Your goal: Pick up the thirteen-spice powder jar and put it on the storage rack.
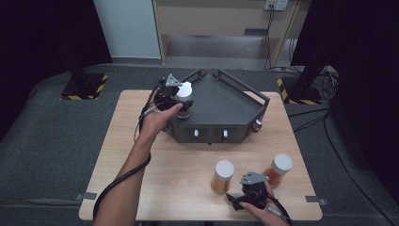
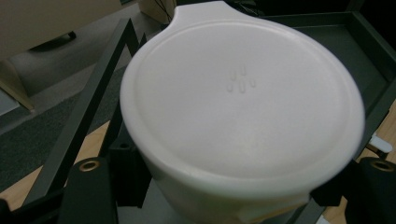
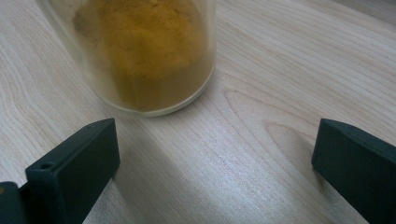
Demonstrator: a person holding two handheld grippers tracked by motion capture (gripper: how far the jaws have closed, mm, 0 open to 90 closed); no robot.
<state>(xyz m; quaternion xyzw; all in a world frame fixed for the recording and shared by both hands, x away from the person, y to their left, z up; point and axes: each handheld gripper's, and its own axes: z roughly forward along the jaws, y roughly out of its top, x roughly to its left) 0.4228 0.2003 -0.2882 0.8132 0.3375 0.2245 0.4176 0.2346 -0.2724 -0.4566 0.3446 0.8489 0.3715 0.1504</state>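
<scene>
My left gripper is shut on a jar with a white lid and brownish contents, held over the left rim of the dark railed tray. In the left gripper view the white lid looms close, with the black jaws pressed on the jar's sides below it. Near the table's front edge, my right gripper stands open on the wood. In the right gripper view its gap holds nothing, and a jar of yellow powder stands just beyond the jaws. That yellow jar has a white lid.
A third white-lidded jar with orange powder stands to the right of my right gripper. The tray's front wall carries two small white knobs. The wooden table lies bare at its left and front left.
</scene>
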